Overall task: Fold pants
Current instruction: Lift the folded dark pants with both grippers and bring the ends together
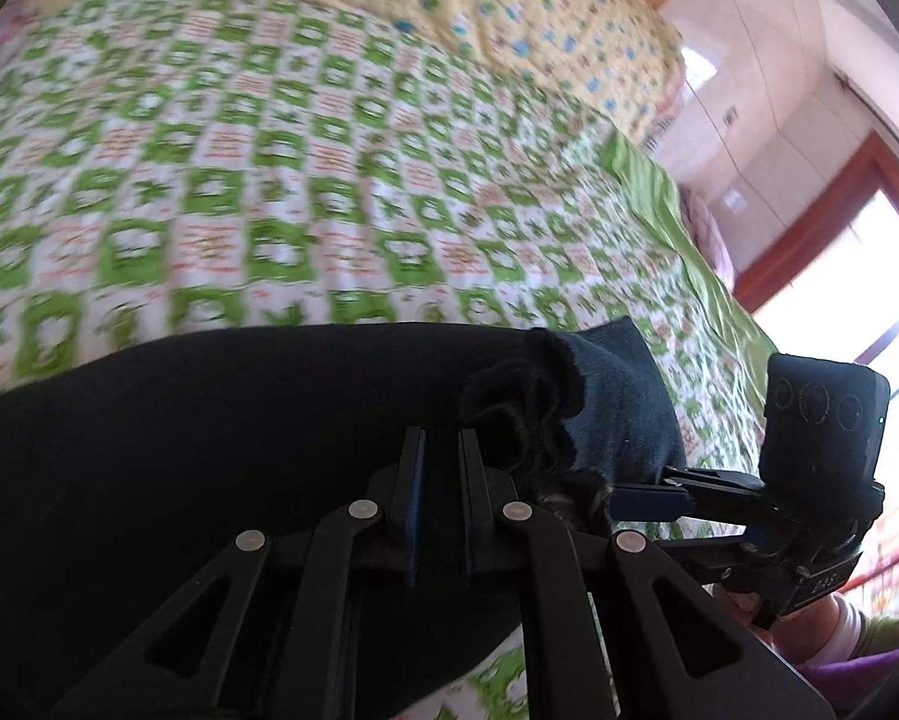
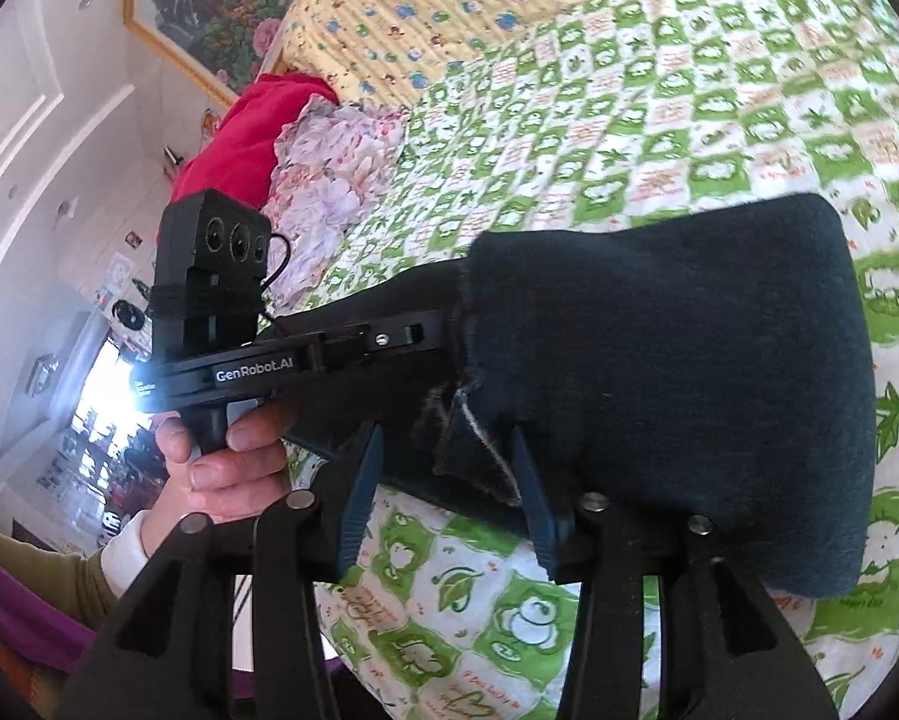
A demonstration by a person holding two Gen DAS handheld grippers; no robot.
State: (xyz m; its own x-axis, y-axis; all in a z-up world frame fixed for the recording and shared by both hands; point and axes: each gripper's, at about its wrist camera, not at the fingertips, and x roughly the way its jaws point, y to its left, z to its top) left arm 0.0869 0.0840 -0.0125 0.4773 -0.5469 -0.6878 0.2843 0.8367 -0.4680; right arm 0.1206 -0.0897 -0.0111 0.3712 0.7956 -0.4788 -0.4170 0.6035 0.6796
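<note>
Pants (image 1: 239,450), dark and bunched, lie across the green-checked bedspread (image 1: 269,180). The left gripper (image 1: 440,456) is clamped on their fabric; the right gripper (image 2: 449,474) stands apart around a raw hem edge (image 2: 467,420).

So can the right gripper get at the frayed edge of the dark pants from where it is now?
Probably yes. The right gripper is open, its fingers straddling the frayed edge of the dark pants, nothing between.
</note>
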